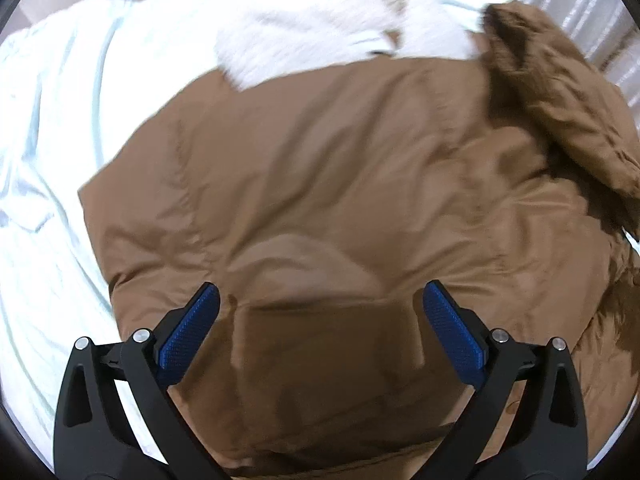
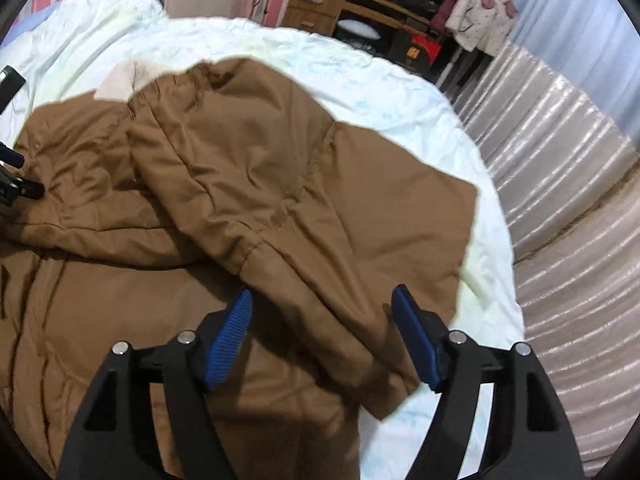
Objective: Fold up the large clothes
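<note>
Here's the brown padded jacket (image 1: 320, 184), spread across the pale sheet of the bed (image 1: 52, 128), its white fleecy collar (image 1: 320, 40) at the far end in the left wrist view. The left gripper (image 1: 320, 304) hangs above the jacket's body, fingers spread wide with nothing between them, only flat brown fabric below. Over on the other side, the right gripper (image 2: 322, 304) points down at a sleeve (image 2: 248, 168) that lies folded inward across the jacket's body, elastic cuff up toward the collar end. Its fingers are released too, standing apart on either side of the sleeve's shoulder end, and the blue pads do not press the cloth.

By my reading, that's the sleeve-in step on the right side just laid down. The right-hand panel of the jacket (image 2: 400, 216) is spread out flat on the sheet, reaching toward the bed's edge.

What next? Likely a fresh pinch on that outer edge or on the opposite sleeve, taking several thick layers at once, then a low carry across so the puffy fabric doesn't spring back open.
</note>
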Motion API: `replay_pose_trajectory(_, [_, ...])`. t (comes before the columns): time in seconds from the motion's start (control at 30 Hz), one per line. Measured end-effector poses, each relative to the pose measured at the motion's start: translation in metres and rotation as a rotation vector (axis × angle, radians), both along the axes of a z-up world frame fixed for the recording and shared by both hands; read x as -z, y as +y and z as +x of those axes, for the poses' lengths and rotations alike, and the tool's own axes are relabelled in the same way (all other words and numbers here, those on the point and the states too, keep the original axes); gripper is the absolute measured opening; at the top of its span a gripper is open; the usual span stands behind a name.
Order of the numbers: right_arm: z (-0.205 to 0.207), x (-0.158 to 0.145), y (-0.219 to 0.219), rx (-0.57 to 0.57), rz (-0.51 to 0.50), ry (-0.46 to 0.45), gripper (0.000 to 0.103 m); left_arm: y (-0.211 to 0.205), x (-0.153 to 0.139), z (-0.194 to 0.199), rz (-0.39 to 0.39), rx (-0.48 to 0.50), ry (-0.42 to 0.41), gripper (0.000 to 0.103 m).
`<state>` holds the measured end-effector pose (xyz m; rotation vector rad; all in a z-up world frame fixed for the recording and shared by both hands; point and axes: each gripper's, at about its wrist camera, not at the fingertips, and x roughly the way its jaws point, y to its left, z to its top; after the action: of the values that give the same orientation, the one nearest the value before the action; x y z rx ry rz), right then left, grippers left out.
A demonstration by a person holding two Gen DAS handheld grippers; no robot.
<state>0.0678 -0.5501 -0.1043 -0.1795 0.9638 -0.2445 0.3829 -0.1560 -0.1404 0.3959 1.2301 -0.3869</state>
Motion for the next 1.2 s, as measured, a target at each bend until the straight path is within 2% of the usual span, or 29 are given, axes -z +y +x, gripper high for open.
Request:
replay_pose_trajectory(0.07, [-0.015, -0.012, -0.011, 0.062, 0.02, -0.041, 0.079, -0.013, -0.005, -0.008, 0.058, -0.017, -0.077, 0.1])
replay_pose_trajectory(0.13, [-0.025, -0.02, -0.026, 0.14, 0.071, -0.084, 0.08, -0.028, -0.01, -0.016, 0.093, -0.021, -0.119, 0.1])
replay_pose_trajectory(0.2, [-0.029, -0.02, -0.047, 0.187, 0.123, -0.095, 0.081, -0.047, -0.024, -0.028, 0.031, 0.021, -0.152, 0.1])
replay_pose_trajectory(0.3, [-0.028, -0.006, -0.089, 0.247, 0.22, -0.061, 0.081, -0.072, -0.04, -0.031, -0.054, 0.046, -0.137, 0.1])
replay_pose_trajectory(0.43, [-0.019, 0.012, -0.12, 0.193, 0.289, -0.021, 0.081, -0.113, -0.053, -0.018, -0.128, 0.064, -0.1, 0.1])
replay_pose_trajectory(0.6, [-0.009, 0.025, -0.13, 0.141, 0.346, -0.018, 0.081, -0.157, -0.047, 0.008, -0.033, 0.053, -0.141, 0.1])
replay_pose_trajectory(0.73, [-0.004, 0.04, -0.137, 0.109, 0.409, 0.0, 0.081, -0.176, -0.032, 0.029, -0.028, 0.086, -0.094, 0.1])
replay_pose_trajectory(0.8, [-0.004, 0.046, -0.143, 0.115, 0.463, -0.001, 0.081, -0.183, -0.024, 0.036, -0.056, 0.115, -0.061, 0.1])
replay_pose_trajectory(0.83, [-0.003, 0.05, -0.147, 0.123, 0.493, 0.002, 0.081, -0.184, -0.021, 0.039, -0.073, 0.121, -0.047, 0.097])
replay_pose_trajectory(0.87, [-0.002, 0.054, -0.15, 0.127, 0.521, 0.006, 0.081, -0.186, -0.016, 0.04, -0.1, 0.123, -0.012, 0.085])
replay_pose_trajectory(0.9, [0.0, 0.06, -0.153, 0.13, 0.559, 0.014, 0.081, -0.186, -0.013, 0.043, -0.127, 0.123, 0.025, 0.078])
replay_pose_trajectory(0.93, [0.001, 0.064, -0.155, 0.133, 0.582, 0.018, 0.08, -0.186, -0.011, 0.046, -0.156, 0.118, 0.06, 0.061])
replay_pose_trajectory(0.97, [0.002, 0.068, -0.158, 0.138, 0.615, 0.021, 0.077, -0.187, -0.01, 0.049, -0.196, 0.119, 0.101, 0.039])
replay_pose_trajectory(1.0, [0.003, 0.071, -0.159, 0.14, 0.642, 0.024, 0.072, -0.189, -0.009, 0.048, -0.211, 0.121, 0.122, 0.038])
replay_pose_trajectory(1.07, [0.006, 0.078, -0.158, 0.131, 0.716, 0.037, 0.048, -0.199, -0.008, 0.047, -0.169, 0.123, 0.095, 0.029])
replay_pose_trajectory(1.1, [0.006, 0.079, -0.156, 0.132, 0.702, 0.039, 0.048, -0.205, -0.007, 0.044, -0.154, 0.126, 0.084, 0.026])
replay_pose_trajectory(1.17, [0.011, 0.078, -0.147, 0.115, 0.647, 0.043, 0.041, -0.213, -0.008, 0.037, -0.13, 0.125, 0.059, 0.016])
replay_pose_trajectory(1.2, [0.013, 0.079, -0.142, 0.114, 0.621, 0.049, 0.04, -0.214, -0.011, 0.038, -0.128, 0.122, 0.048, 0.016])
